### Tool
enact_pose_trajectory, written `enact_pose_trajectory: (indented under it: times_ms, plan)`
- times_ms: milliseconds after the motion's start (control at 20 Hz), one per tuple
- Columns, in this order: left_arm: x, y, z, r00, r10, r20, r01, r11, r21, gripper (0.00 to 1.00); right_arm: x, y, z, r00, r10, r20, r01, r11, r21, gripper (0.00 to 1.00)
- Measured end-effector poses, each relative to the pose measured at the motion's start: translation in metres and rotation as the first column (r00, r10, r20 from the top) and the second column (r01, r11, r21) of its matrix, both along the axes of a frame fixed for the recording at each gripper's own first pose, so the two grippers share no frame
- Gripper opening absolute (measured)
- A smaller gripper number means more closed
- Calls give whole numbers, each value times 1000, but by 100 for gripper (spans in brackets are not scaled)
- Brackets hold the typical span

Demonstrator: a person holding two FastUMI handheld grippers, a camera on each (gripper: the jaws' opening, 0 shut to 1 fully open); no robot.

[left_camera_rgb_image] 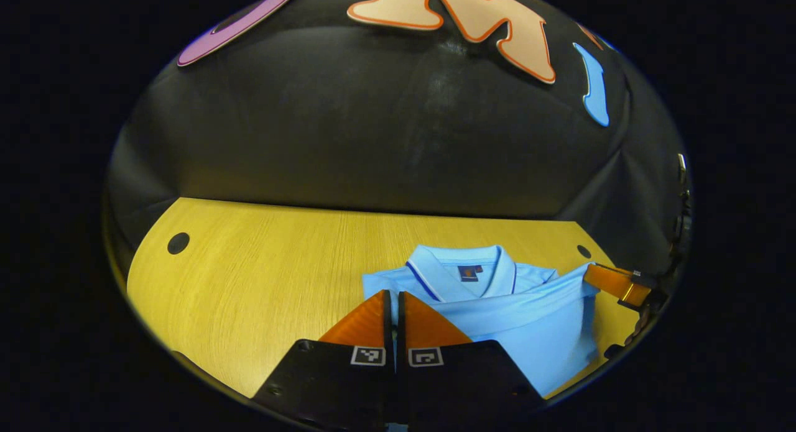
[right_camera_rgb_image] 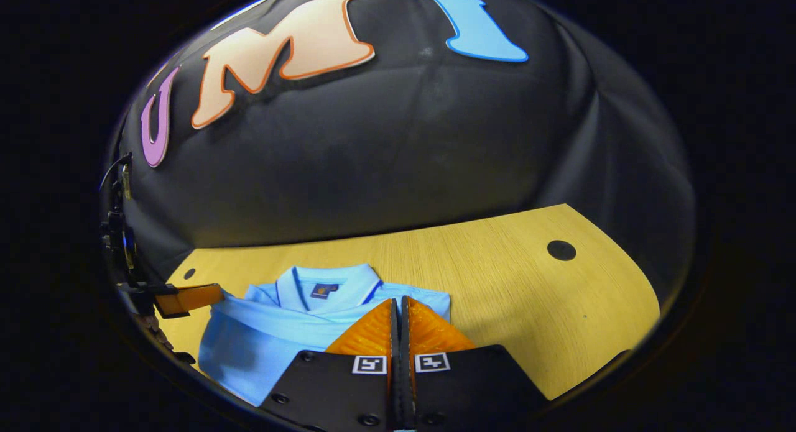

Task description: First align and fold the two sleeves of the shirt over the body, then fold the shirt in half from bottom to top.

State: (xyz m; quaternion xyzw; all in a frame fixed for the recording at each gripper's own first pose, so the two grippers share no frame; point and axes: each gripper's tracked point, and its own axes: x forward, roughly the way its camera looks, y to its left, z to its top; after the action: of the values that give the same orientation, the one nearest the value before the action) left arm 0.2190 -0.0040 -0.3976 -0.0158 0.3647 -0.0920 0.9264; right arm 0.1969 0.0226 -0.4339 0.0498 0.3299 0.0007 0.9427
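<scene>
Left gripper view shows the left hand-held gripper (left_camera_rgb_image: 395, 304) with its two fingers pressed together, only a thin dark slit between them, their tips over the near left edge of the light blue short-sleeved polo shirt (left_camera_rgb_image: 497, 307). Whether a fold of cloth is caught between the fingers is hard to tell, since the tips hide that spot. The shirt lies on the yellow wood-grain bench (left_camera_rgb_image: 267, 270), collar at the far side, with a band of blue fabric folded across the body below the collar (left_camera_rgb_image: 463, 267). A small dark label (left_camera_rgb_image: 469, 272) sits inside the neck. Beyond the shirt's right edge, the right hand-held gripper (left_camera_rgb_image: 612, 284) reaches in at the shoulder, touching or just over the fabric. A round dark hole (left_camera_rgb_image: 178, 243) marks the bench well left of the shirt.

In the right gripper view, the right hand-held gripper (right_camera_rgb_image: 398, 311) also has its fingers closed against each other, tips at the shirt's (right_camera_rgb_image: 267, 339) near right part. The left hand-held gripper (right_camera_rgb_image: 186, 299) comes in at the shirt's left shoulder. Another round hole (right_camera_rgb_image: 561, 250) lies in the bench (right_camera_rgb_image: 528, 307) well right of the shirt.
</scene>
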Motion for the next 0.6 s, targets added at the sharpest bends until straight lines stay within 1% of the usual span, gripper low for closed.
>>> enact_pose_trajectory:
  times_ms: [50,100,150,200,250,300,350,400,450,550,600]
  plan:
    - [1,3,-4,1000,5,-1,-5,1000,-2,0,-2,-1,-2,1000,-6,-5,6,1000,-10,4]
    - [-2,4,2,1000,16,2,-16,1000,-13,0,-3,2,3,1000,5,4,-5,1000,2,5]
    - [1,-1,5,1000,13,16,-12,998,-54,12,-1,5,10,1000,8,17,-8,1000,5,36]
    - [-3,1,15,999,26,37,-24,998,-51,42,-3,5,21,999,5,40,-4,1000,-7,68]
    - [2,0,23,998,22,66,-20,999,-32,71,-4,4,37,997,7,78,-5,1000,-22,100]
    - [-5,5,37,994,26,101,-26,1000,-3,100,-7,3,58,992,14,128,-9,999,-42,100]
    - [-8,6,52,990,34,134,-35,999,8,97,-14,2,79,985,24,171,-14,998,-58,100]
    - [-17,3,73,986,44,159,-45,999,6,97,-23,4,101,976,38,214,-25,998,-63,100]
    - [-27,2,96,979,60,196,-61,998,-1,97,-22,2,130,966,53,252,-37,997,-67,100]
    - [-46,-5,143,959,79,272,-79,997,-10,96,-45,-2,172,948,71,310,-47,995,-82,100]
    - [-58,-8,165,948,84,308,-85,996,-13,96,-68,1,190,937,79,341,-54,995,-81,100]
